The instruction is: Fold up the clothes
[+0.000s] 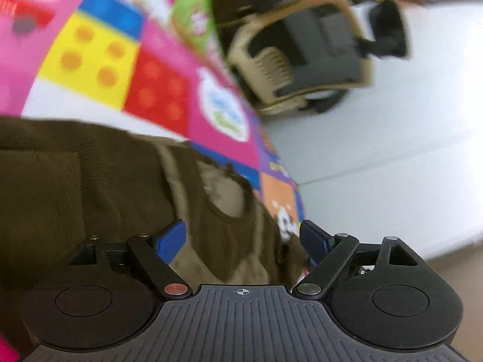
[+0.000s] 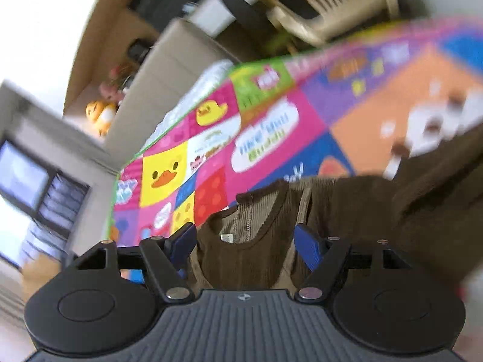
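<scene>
Ahead of my tongs a bright patchwork play mat (image 2: pixel 271 138) covers the pale floor (image 1: pixel 392 157). Beyond its far edge stands a beige plastic chair (image 1: pixel 305 69). Far to my left, a dark-framed window (image 2: pixel 39 187) glows with daylight.

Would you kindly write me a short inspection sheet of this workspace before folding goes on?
Surface: colourful patchwork play mat printed with ducks and dotted squares, lying on a pale floor.
Job's things: brown ribbed knit garment with a darker neckline, spread on the mat, partly folded over itself.
Clutter: nothing seen on the mat besides the garment.
Grippers: left gripper and right gripper both open, blue pads either side of the neckline; contact cannot be told.
Cables: nothing seen.
Surroundings: beige plastic chair beside the mat, orange plush toy against a wall, dark-framed window.
</scene>
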`<state>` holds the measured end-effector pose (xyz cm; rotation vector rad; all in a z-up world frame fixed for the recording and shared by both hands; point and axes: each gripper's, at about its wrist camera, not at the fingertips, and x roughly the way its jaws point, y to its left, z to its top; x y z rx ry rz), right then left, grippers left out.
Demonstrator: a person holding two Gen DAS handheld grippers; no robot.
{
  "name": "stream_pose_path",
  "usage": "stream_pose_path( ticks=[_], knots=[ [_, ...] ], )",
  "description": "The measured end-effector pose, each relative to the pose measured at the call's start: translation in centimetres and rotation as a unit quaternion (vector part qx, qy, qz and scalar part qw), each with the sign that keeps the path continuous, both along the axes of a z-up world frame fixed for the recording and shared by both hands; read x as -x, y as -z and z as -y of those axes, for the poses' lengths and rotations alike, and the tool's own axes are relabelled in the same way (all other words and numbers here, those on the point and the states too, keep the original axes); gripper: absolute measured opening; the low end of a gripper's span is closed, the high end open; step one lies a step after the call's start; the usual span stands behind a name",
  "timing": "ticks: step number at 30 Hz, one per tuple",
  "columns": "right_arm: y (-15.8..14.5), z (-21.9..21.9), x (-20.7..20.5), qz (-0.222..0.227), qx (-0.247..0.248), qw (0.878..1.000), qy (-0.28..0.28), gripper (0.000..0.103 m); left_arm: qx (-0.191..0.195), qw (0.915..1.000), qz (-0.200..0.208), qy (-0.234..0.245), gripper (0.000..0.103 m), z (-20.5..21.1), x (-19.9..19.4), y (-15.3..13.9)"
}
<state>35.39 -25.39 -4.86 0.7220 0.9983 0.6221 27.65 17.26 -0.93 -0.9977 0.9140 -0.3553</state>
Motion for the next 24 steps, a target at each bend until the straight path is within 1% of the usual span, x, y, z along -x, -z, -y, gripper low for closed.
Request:
stream_pose_path(
  ticks=[1,2,5,7,9,11,14,18,20,21,23,24],
  knots=[
    [1.4,-0.1,-0.8,-0.023,-0.017,1.000,0.002,0.072,-0.004,1.0000,-0.006,-0.005,0.087,-0.1,-0.6,0.6],
    [2.1,-0.5,-1.4,-0.030,-0.019,0.999,0.003,0.072,-0.008,0.9998,-0.012,-0.011,0.087,-0.3,-1.3,1.1],
    [3.4,-1.5,-2.5,-0.035,0.002,0.999,0.004,0.072,-0.013,0.9997,-0.015,-0.015,0.090,-0.6,-3.0,1.9],
    [3.7,-1.9,-2.5,-0.035,0.033,0.999,0.012,0.070,-0.023,0.9995,-0.016,-0.015,0.092,-0.4,-4.3,2.2],
    [3.1,-2.0,-2.2,-0.027,0.057,0.998,0.021,0.069,-0.026,0.9994,-0.019,-0.015,0.093,-0.2,-5.1,2.6],
    [3.1,-1.9,-2.0,-0.024,0.060,0.998,0.010,0.070,-0.019,0.9994,-0.023,-0.018,0.093,-0.2,-5.3,3.1],
    [3.6,-1.9,-2.6,-0.021,0.045,0.999,0.002,0.073,-0.012,0.9997,-0.016,-0.011,0.093,-0.4,-4.8,3.5],
    [4.5,-2.4,-4.1,-0.017,-0.010,1.000,0.012,0.075,0.015,0.9998,-0.006,-0.014,0.096,-0.4,-5.6,3.9],
    [4.6,-3.0,-4.3,-0.007,-0.031,0.999,0.007,0.080,0.023,0.9995,0.002,-0.020,0.097,-0.1,-6.2,4.2],
    [4.7,-3.2,-4.4,-0.002,-0.042,0.999,0.004,0.083,0.024,0.9995,0.007,-0.022,0.097,0.0,-6.3,4.2],
    [4.9,-3.7,-4.7,0.008,-0.063,0.998,-0.001,0.083,0.032,0.9987,0.024,-0.032,0.097,0.1,-6.5,4.2],
    [4.9,-4.0,-4.8,0.013,-0.073,0.997,-0.003,0.082,0.046,0.9977,0.036,-0.034,0.098,0.0,-6.5,4.3]
  ],
)
